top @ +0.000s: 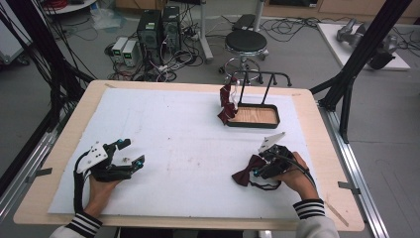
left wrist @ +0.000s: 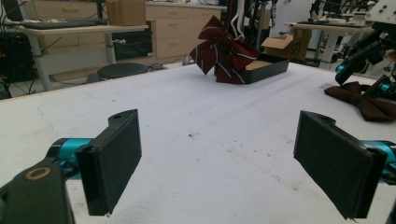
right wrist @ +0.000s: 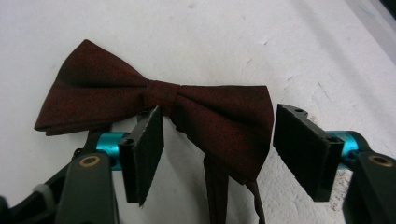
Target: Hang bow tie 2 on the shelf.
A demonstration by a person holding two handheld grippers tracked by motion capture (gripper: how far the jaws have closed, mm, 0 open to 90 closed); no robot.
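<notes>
Bow tie point(top: 246, 173) flat on white table cover point(top: 188, 148), near-right part, just left of right gripper point(top: 257, 171). Left gripper point(top: 132, 154) parked near-left, well apart, nothing between jaws. Rack tray point(top: 255, 116) at far side, with striped bow tie point(top: 227, 104) hung on its left end.

Left gripper view: jaws spread wide over bare cover, nothing held. Striped bow tie point(left wrist: 224, 51) and tray point(left wrist: 268, 70) ahead; plain bow tie point(left wrist: 364, 100) at right edge under the other gripper.

Right gripper view: bow tie point(right wrist: 154, 100) lying flat, knot just above left pad point(right wrist: 142, 151), right wing between the jaws, strap trailing down. Right gripper point(right wrist: 217, 154) part-spread, pads not pressing cloth, so no grip.

Advice for the pinch: shift slightly so knot, not loose wing, sits centred between pads; drop tips to the cover before squeezing; catch full cloth thickness; keep strap clear of pads. Wing-only grip likely to unfold or slip on lift.
</notes>
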